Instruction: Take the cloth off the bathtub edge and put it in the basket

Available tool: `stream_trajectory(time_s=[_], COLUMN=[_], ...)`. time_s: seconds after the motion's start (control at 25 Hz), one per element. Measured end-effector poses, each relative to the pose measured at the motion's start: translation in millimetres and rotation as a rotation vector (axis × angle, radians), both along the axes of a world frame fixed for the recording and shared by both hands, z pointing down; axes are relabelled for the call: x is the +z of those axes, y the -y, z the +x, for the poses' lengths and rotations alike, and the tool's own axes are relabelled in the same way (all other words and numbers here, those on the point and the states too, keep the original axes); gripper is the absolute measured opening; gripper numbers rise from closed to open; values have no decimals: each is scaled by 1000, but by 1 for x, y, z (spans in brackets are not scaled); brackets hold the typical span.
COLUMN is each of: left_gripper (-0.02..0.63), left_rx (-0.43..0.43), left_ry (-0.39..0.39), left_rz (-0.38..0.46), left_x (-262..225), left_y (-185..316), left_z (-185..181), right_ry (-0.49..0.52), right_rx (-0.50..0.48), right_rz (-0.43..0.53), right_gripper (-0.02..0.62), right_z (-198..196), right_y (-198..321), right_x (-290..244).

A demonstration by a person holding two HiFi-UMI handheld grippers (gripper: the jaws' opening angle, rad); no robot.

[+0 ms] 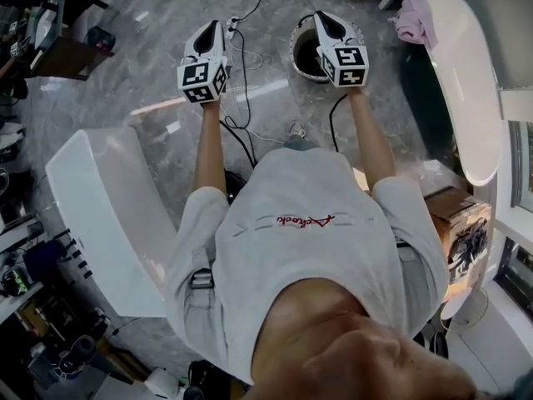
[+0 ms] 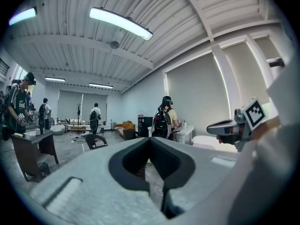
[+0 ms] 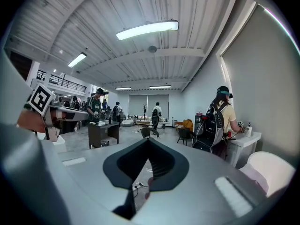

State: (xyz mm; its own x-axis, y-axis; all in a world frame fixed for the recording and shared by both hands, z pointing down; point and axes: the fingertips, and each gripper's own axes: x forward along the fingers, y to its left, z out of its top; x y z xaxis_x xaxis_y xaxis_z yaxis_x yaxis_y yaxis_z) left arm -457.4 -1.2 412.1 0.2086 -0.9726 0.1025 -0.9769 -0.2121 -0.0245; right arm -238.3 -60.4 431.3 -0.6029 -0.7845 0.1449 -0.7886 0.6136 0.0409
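A pink cloth (image 1: 411, 17) lies bunched on the far end of the white bathtub's rim (image 1: 463, 90), at the upper right of the head view. A round basket (image 1: 295, 50) with a dark inside stands on the floor, partly hidden behind my right gripper (image 1: 321, 15). That gripper is held out level in the air, shut and empty. My left gripper (image 1: 213, 26) hovers beside it to the left, also shut with nothing in it. In the left gripper view the jaws (image 2: 150, 139) meet tip to tip. The same holds in the right gripper view (image 3: 149, 139), where the tub (image 3: 272, 168) shows low right.
Cables (image 1: 241, 98) and a power strip trail over the grey marble floor ahead of me. A white curved fixture (image 1: 108, 215) stands at my left, and a cardboard box (image 1: 454, 207) at my right. Several people and desks (image 3: 101, 128) fill the room beyond.
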Motion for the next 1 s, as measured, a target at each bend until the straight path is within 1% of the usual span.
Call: stream_trajectory(time_s=[0.2, 0.36, 0.68, 1.0], left_gripper=[0, 0, 0, 0], left_rx=[-10, -19, -39, -7], left_ry=[7, 15, 12, 19], left_rz=[2, -9, -27, -24], left_x=[2, 5, 12, 5], left_y=[36, 52, 64, 90], left_z=[11, 17, 11, 10], right_ry=[-7, 5, 9, 8], right_rx=[-10, -14, -34, -3], right_rz=[-12, -19, -36, -29], right_gripper=[6, 6, 6, 6], right_z=[10, 13, 2, 5], right_y=[38, 58, 70, 93], right_x=[8, 8, 20, 12])
